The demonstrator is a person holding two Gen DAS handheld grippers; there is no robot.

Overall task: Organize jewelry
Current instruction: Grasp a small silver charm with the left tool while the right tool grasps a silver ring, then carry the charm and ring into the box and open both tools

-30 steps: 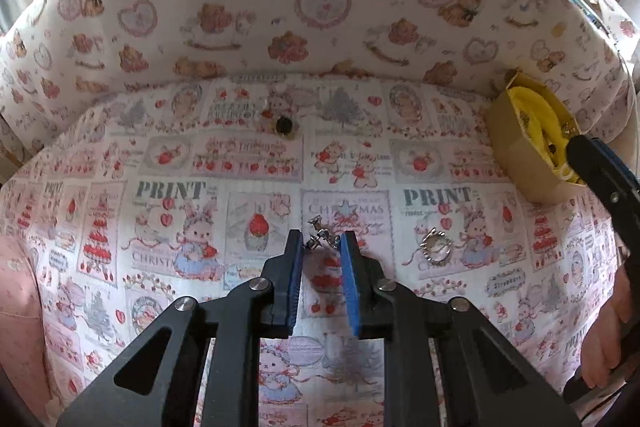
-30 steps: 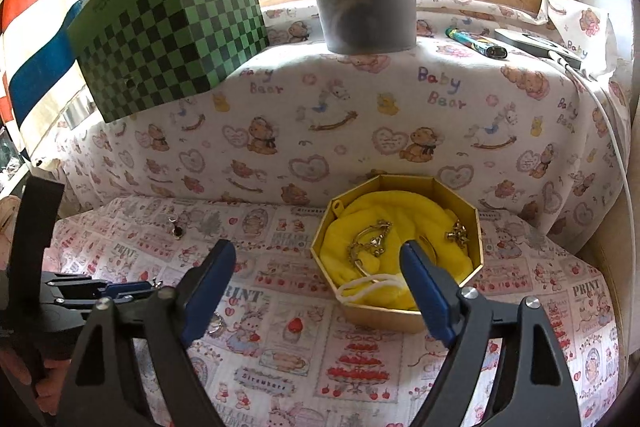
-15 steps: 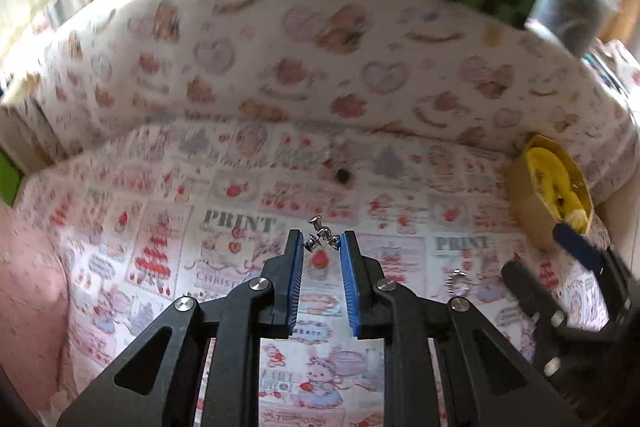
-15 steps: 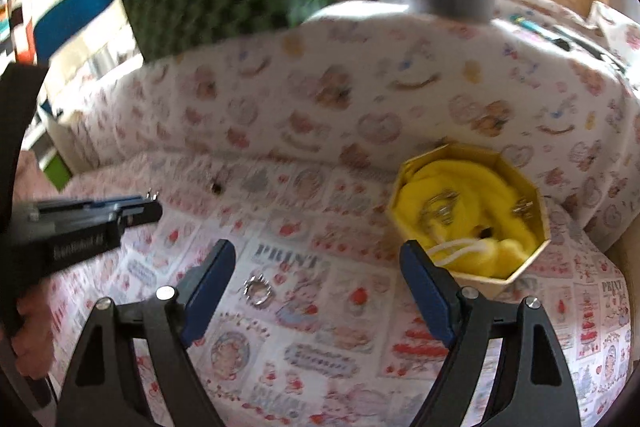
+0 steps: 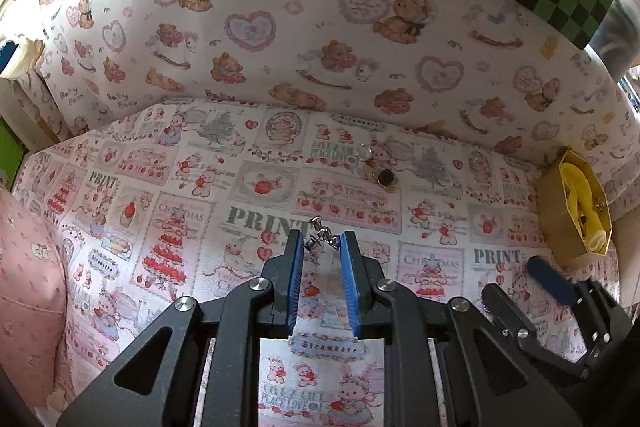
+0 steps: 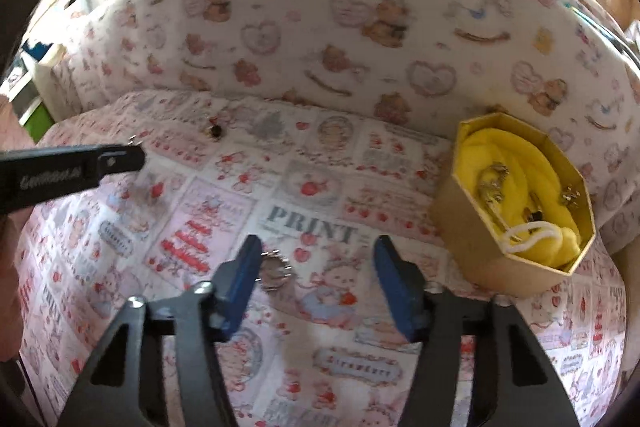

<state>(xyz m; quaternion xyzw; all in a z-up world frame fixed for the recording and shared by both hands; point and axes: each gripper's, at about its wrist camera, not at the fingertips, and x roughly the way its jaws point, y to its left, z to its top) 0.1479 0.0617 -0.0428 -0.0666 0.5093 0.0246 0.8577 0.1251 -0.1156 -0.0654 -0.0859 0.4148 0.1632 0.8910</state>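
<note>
Item 1: my left gripper (image 5: pixel 320 242), jaws clenched on a silver earring (image 5: pixel 319 235), frame centre. Item 2: my right gripper (image 6: pixel 316 261), jaws released, silver ring (image 6: pixel 274 271) beside left pad. Item 3: octagonal box (image 6: pixel 516 197), right, holding jewelry.

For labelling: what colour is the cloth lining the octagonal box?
Bright yellow cloth inside the gold octagonal box; clearest in the right wrist view.

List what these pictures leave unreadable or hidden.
- Silver charm in the left hand-held gripper: too small in the left wrist view to name.
- Ring beside the right hand-held gripper: motion-blurred, right wrist view.
- Gold box contents: partly buried in yellow cloth.
</note>
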